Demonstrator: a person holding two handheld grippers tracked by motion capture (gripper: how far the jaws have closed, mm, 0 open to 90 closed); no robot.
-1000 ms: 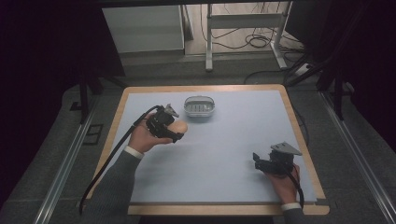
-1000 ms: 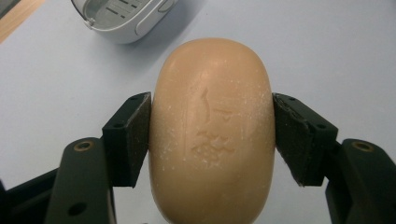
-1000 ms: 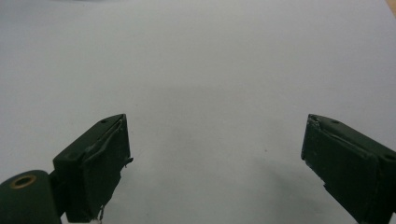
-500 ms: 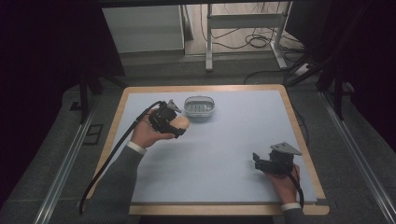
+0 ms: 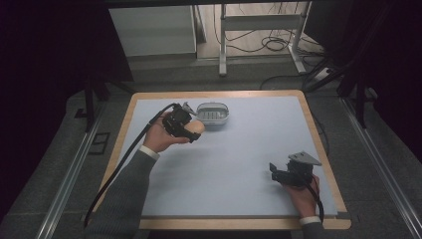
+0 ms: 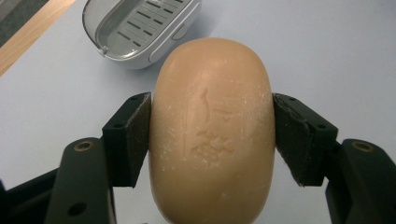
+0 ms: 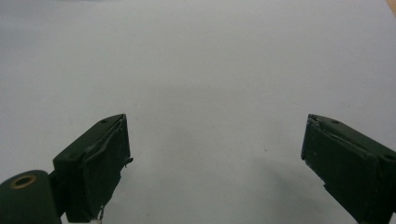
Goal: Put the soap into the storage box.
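A tan oval bar of soap [image 6: 212, 135] is clamped between the two black jaws of my left gripper [image 6: 212, 140]. In the high view that gripper [image 5: 186, 128] hangs above the pale mat with the soap [image 5: 194, 128], just left of a grey soap dish [image 5: 213, 113]. The dish [image 6: 140, 25] has a slotted insert and lies ahead of the soap in the left gripper view. My right gripper [image 5: 278, 172] sits low near the table's front right corner. Its jaws stand wide apart over bare mat [image 7: 215, 140], with nothing between them.
A pale blue mat [image 5: 239, 159] covers the wooden table, whose rim [image 5: 328, 164] shows around it. Beyond the far edge stand a white cabinet [image 5: 152, 30] and a metal frame with cables [image 5: 263, 25] on the floor.
My left gripper has carried the soap up and to the right, closer to the soap dish. The right gripper has stayed in place.
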